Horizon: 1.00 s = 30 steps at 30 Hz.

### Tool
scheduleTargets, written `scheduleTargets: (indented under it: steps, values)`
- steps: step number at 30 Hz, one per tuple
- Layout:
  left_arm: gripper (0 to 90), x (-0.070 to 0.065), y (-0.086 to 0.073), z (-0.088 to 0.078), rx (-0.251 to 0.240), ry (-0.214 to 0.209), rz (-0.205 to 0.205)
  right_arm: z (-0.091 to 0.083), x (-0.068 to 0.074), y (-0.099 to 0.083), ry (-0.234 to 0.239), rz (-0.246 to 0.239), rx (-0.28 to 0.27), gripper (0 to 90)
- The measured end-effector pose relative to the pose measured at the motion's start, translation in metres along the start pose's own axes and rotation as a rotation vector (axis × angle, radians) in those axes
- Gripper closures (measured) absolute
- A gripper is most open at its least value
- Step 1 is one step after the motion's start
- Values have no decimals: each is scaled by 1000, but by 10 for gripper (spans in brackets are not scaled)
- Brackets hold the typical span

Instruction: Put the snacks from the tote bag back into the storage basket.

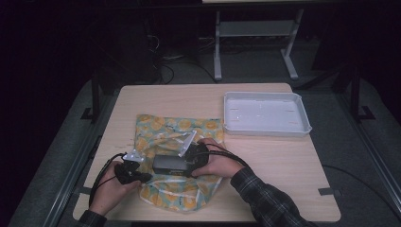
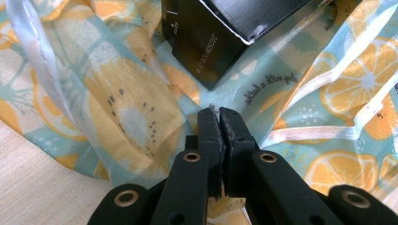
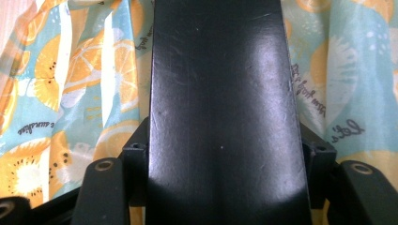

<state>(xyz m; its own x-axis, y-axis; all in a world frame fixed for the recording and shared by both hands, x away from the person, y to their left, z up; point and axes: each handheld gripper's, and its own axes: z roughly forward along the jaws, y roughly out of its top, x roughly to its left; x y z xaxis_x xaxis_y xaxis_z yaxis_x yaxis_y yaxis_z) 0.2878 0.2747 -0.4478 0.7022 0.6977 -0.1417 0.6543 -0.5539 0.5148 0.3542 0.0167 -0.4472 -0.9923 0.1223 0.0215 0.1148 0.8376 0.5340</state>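
Pinching a fold of the thin citrus-printed cloth bag (image 2: 141,117), the left gripper (image 2: 219,117) has its black jaws pressed together on the fabric, just short of the glossy black rectangular box (image 2: 211,42). The right gripper (image 1: 193,156) straddles that box, jaws spread wide along both long sides (whether the pads press, I cannot tell). Box and bag lie on the pale wooden table (image 1: 283,161), well apart from the white plastic tray (image 1: 267,113).
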Motion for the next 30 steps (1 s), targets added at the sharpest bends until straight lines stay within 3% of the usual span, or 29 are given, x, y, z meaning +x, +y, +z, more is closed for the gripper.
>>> scheduleTargets:
  steps: [16,27,30]
  values:
    - [873,0,0,0,1,0,1,-3,-1,2,-2,2,-8,412]
    - [873,0,0,0,-4,0,-5,-40,-3,12,-12,55,-116,414]
    - [873,0,0,0,-5,-1,-6,-48,-3,14,-23,64,-120,414]
